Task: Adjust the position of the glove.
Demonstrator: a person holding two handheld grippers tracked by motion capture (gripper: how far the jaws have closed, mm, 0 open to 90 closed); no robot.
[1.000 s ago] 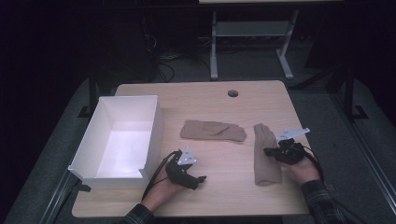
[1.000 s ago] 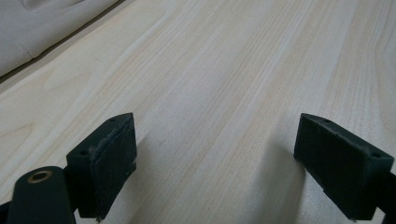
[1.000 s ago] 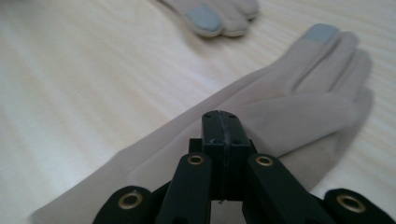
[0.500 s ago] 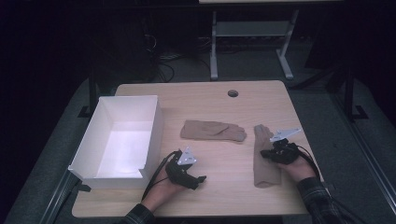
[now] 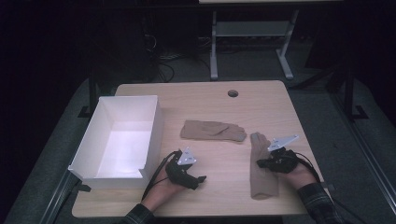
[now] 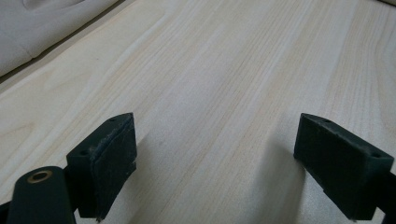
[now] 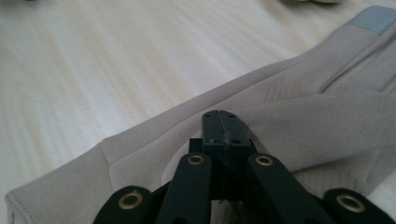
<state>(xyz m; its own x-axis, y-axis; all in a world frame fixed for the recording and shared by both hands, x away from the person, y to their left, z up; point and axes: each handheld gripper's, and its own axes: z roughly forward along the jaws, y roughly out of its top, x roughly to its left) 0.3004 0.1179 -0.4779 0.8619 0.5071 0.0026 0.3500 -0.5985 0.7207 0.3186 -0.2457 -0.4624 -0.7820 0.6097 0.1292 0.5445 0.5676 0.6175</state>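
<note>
**Tan fabric gloves, pair, one in the grip**

Tan knit glove, near right: lies lengthwise on the pale wood-grain bench, cuff toward the near edge, fingers pointing far. The right hand-held gripper sits over its right edge; in the right gripper view the jaws are pressed together on a fold of the glove's cloth beside the thumb, pinching a single edge, probably so the glove can be lifted without bunching.

Second tan knit glove: lies crosswise at mid-bench, fingertips toward the right, apart from the first and untouched.

White open-topped rectangular box: stands at the bench's left side with nothing inside that can be seen; a likely destination for the gloves, set within easy reach.

Left hand-held gripper: rests low on the bench just right of the box's near corner, jaws wide apart over bare wood, holding nothing; apparently parked while the right one works.
</note>
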